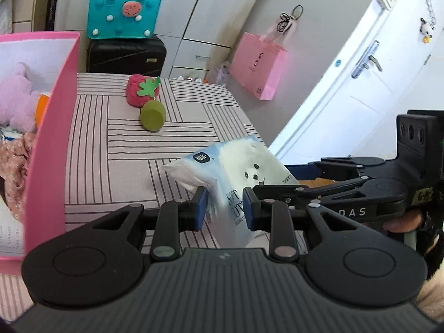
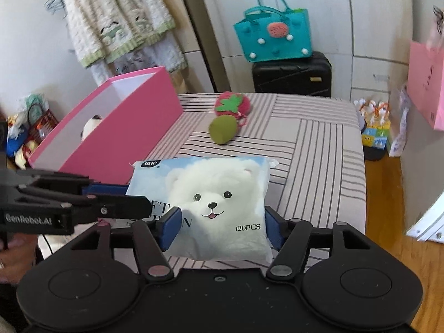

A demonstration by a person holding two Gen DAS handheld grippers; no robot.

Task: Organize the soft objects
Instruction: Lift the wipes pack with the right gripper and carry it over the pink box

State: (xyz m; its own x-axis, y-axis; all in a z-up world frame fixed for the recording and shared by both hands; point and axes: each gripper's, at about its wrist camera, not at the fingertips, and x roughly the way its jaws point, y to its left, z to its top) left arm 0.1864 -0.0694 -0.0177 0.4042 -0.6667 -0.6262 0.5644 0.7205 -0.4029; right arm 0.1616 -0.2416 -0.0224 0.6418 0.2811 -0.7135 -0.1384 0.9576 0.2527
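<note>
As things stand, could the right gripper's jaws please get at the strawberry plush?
Probably not yet: the tissue pack sits between the right gripper jaws, blocking the strawberry plush beyond it.

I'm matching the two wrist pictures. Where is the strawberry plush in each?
Left wrist: strawberry plush upper left of centre, behind the green cylinder.
Right wrist: strawberry plush upper centre, behind that cylinder.
Shared landmark: teal bag on the black suitcase.

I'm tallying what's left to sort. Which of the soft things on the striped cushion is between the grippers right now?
The tissue pack with the white bear print, at the cushion's near edge. The strawberry plush and the green piece lie farther back, untouched.
</note>
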